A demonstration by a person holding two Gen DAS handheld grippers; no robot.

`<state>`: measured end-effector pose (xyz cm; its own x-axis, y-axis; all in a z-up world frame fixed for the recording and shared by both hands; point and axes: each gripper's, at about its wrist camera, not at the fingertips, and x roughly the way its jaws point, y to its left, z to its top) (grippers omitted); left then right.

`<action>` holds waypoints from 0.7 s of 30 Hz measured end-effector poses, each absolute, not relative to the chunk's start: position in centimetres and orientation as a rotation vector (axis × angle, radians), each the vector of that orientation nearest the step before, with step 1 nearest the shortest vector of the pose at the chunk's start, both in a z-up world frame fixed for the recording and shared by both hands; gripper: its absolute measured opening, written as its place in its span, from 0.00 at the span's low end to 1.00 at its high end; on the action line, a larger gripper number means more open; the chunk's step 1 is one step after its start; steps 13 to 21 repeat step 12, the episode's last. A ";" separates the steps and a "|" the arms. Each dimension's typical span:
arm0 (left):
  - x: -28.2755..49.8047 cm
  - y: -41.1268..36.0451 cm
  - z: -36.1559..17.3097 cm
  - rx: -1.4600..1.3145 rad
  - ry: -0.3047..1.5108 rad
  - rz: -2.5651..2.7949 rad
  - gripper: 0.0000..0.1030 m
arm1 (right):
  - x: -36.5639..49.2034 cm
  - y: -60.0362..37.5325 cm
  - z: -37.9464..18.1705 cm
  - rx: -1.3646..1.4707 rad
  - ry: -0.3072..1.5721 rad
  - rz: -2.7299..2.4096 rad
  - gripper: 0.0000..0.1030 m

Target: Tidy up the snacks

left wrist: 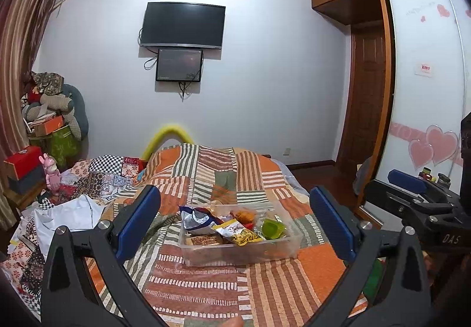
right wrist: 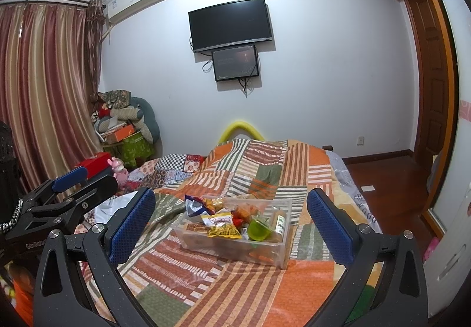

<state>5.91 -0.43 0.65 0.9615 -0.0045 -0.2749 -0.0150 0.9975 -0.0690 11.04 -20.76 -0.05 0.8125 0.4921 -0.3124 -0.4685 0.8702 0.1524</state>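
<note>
The snacks (left wrist: 232, 227) lay piled in a clear bin (left wrist: 291, 241) on the bed (left wrist: 265, 291), with none seen loose on the quilt. Both the left claw (left wrist: 235, 225) and the right claw (right wrist: 231, 227) stood wide apart, empty, short of the bin. That fitted either snacks gathered in or a heap awaiting sorting. Any reach should come from above, taking one packet by its edge so the green cup (right wrist: 259, 228) kept upright.

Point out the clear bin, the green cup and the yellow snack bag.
clear bin (left wrist: 235, 256), left wrist view, bare front wall.
green cup (right wrist: 259, 228), right wrist view, its side.
yellow snack bag (right wrist: 225, 230), right wrist view, printed face.
</note>
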 end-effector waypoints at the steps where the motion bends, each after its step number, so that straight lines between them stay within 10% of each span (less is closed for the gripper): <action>1: 5.9 -0.4 0.7 -0.071 0.279 0.006 1.00 | 11.1 -20.7 -0.1 0.068 0.353 0.513 1.00; 21: 6.0 0.0 0.2 -0.102 0.299 -0.017 1.00 | 11.6 -20.5 -0.3 0.065 0.363 0.513 1.00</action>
